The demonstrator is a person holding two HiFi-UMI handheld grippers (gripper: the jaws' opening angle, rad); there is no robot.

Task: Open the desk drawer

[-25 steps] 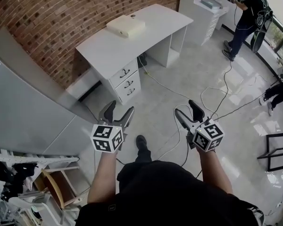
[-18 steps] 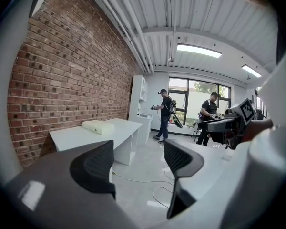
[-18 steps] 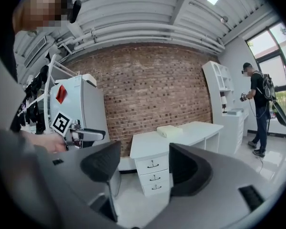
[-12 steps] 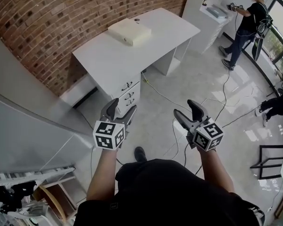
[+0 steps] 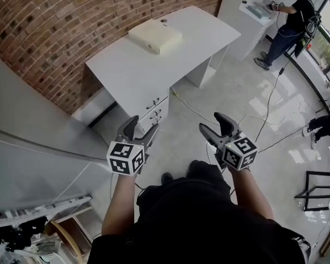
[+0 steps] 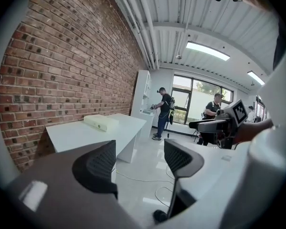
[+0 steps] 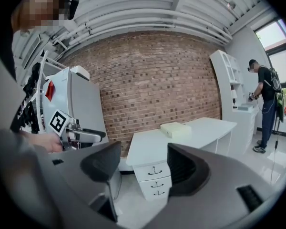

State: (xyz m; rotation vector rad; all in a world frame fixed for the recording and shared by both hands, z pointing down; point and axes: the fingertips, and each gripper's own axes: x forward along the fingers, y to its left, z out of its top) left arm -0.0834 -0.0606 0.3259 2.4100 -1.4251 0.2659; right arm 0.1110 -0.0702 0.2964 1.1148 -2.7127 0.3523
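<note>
The white desk (image 5: 154,59) stands against the brick wall, with a stack of three drawers (image 5: 154,112) under its near left end. In the right gripper view the drawers (image 7: 153,180) are all closed, each with a dark handle. My left gripper (image 5: 140,126) hangs open just short of the drawers, nothing between its jaws. My right gripper (image 5: 212,122) is also open and empty, over the floor to the right of the drawers. Neither touches the desk. A flat cream box (image 5: 155,36) lies on the desktop.
A tall grey cabinet (image 5: 33,158) stands close on the left. Cables (image 5: 264,120) trail across the glossy floor to the right. A person (image 5: 291,15) stands at a white shelf unit (image 5: 253,12) at the far right. A second person (image 5: 327,122) is at the right edge.
The desk and its drawers have come nearer to both grippers as I step forward. Both grippers stay open and empty.
</note>
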